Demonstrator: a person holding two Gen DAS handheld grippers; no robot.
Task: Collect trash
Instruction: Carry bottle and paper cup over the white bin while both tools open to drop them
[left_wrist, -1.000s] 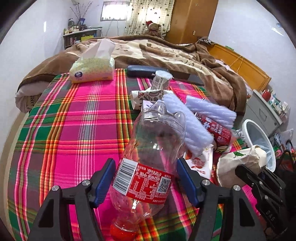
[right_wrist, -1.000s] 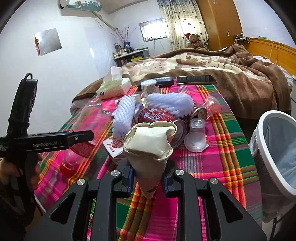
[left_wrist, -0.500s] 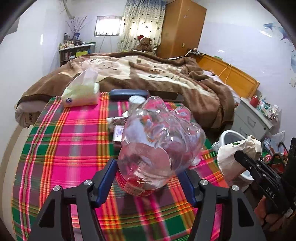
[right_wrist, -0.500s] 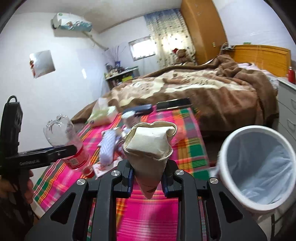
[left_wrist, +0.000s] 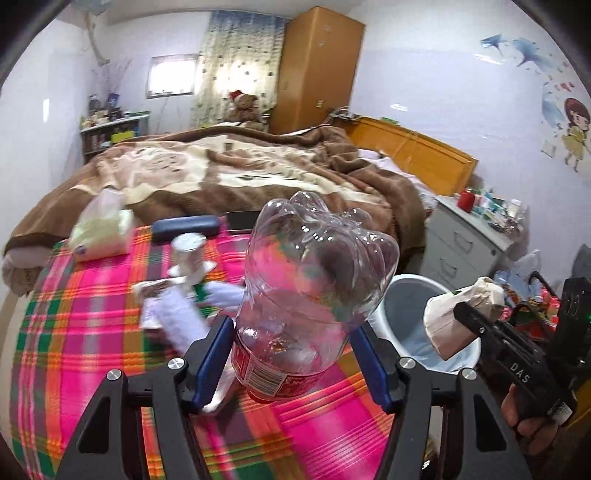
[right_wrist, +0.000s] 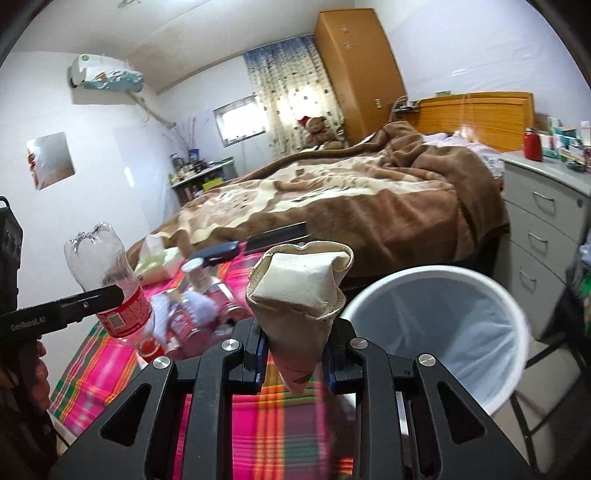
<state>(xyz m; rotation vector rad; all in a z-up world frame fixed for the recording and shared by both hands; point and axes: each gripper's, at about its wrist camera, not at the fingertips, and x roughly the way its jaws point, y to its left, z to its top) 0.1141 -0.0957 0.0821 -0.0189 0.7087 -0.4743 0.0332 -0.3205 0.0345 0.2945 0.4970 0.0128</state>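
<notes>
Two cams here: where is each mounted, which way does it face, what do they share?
Left wrist: on the left gripper, facing over the table toward the bed; its fingers hold a plastic bottle; a hand shows at right.
Right wrist: on the right gripper, facing the bed and bin; its fingers pinch a paper cup.
Shared: bottle, cup, bin, bed.

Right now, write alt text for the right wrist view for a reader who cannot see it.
The right gripper pinches a crumpled beige paper bag beside an open white trash bin lined with a clear bag. At left, the left gripper holds a clear plastic bottle above the plaid tablecloth, where more litter lies before a brown-blanketed bed.
</notes>
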